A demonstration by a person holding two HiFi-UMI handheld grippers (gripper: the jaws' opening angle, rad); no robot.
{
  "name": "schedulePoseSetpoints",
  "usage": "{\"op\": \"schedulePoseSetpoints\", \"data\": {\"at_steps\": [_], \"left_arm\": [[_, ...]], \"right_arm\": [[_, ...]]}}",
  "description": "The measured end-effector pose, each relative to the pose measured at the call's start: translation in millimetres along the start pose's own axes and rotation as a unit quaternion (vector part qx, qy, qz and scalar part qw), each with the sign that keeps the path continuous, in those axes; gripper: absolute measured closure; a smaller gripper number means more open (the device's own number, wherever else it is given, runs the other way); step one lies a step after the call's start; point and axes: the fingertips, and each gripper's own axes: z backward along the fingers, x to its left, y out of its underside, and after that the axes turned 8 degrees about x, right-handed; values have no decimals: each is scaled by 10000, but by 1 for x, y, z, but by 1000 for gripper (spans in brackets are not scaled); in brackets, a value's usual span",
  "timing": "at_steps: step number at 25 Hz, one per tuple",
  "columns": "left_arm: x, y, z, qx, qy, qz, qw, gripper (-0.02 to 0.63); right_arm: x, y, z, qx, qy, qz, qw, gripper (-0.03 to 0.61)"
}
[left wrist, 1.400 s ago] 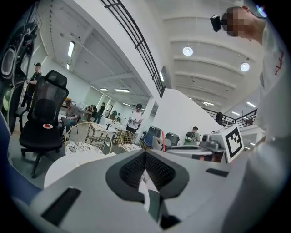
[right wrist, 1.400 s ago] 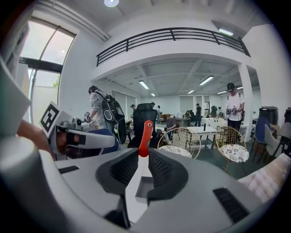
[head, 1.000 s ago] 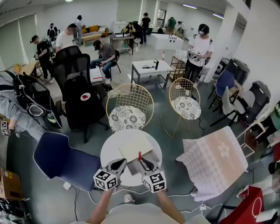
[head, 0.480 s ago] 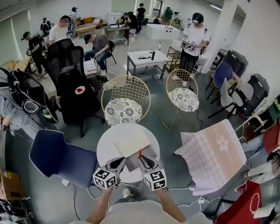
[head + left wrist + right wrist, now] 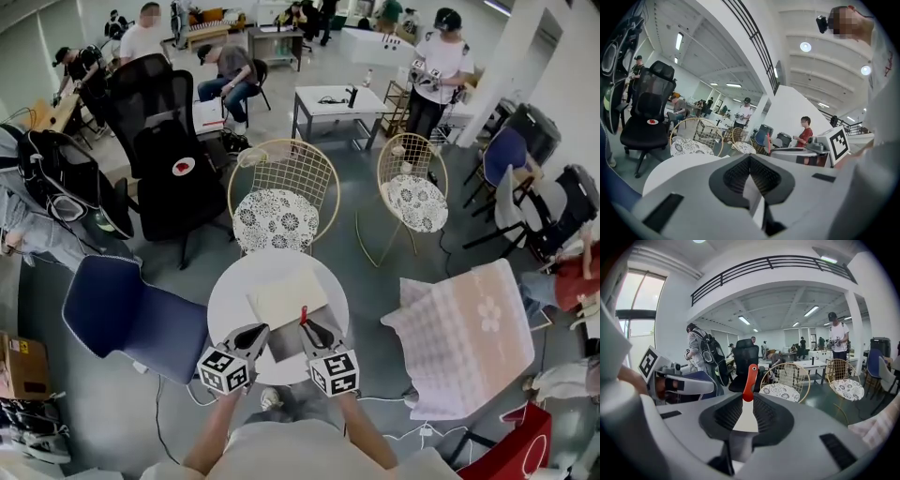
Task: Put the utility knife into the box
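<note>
Two grippers over my round white table (image 5: 234, 292), one loaded.
My right gripper (image 5: 310, 330) clamps the red-handled utility knife (image 5: 750, 377) upright by the open pale cardboard box (image 5: 287, 300); my left gripper (image 5: 251, 336) is empty, jaws together.

Round white desk (image 5: 232, 302), standing on the floor. One flat box (image 5: 287, 298) lies on it: cream panel farther off, grey part nearer.

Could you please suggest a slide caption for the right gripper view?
Right gripper clamped on a red utility knife, a wire chair beyond.
</note>
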Motion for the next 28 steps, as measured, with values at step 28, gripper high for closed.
{"op": "schedulePoseSetpoints", "data": {"at_steps": [28], "left_arm": [[32, 81, -35, 669, -460, 914, 9925, 603]], "right_arm": [[-23, 108, -43, 1346, -592, -409, 9883, 502]]}}
